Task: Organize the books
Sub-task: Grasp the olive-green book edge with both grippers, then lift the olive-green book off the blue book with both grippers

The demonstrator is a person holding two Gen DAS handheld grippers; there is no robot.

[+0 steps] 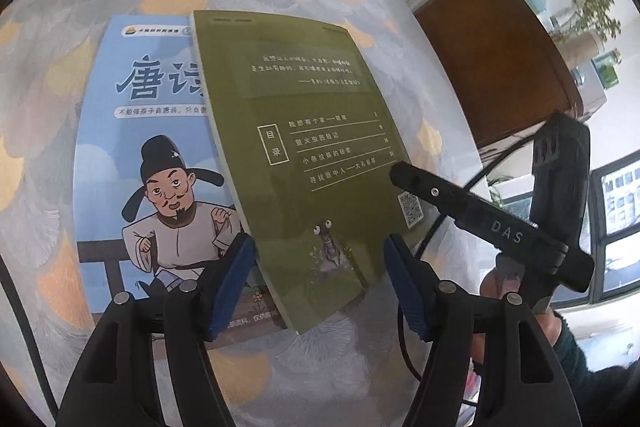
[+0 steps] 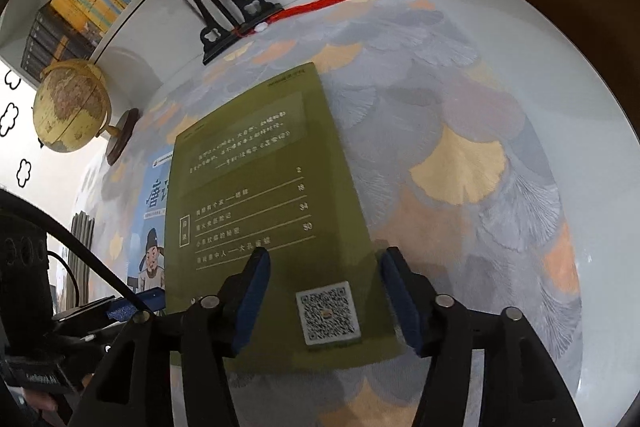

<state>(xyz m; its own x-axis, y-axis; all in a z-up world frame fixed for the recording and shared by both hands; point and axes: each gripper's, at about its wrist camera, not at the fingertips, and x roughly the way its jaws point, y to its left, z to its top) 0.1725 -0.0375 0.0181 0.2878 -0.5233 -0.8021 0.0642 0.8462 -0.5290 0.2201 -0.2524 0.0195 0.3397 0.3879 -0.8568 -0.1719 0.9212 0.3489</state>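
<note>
Both grippers' blue fingers (image 1: 234, 283) stand apart, empty, left gripper (image 1: 320, 287) and right gripper (image 2: 326, 297) over the green book (image 1: 304, 147) overlapping the blue book (image 1: 140, 155) on the ginkgo-patterned cloth (image 2: 460, 155).

**Readable print on the two books and the tool**

The green book (image 1: 304, 147) carries a boxed "目录" beside four white contents lines, too blurred to read in full; the page numbers at their right ends read 2, 18, 34 and 50 in the right wrist view; a QR code (image 2: 329, 311) sits near its lower corner; the blue book (image 1: 160, 155) shows large characters "唐诗", partly covered; the right gripper's (image 1: 492, 227) black finger bears "DAS".
</note>
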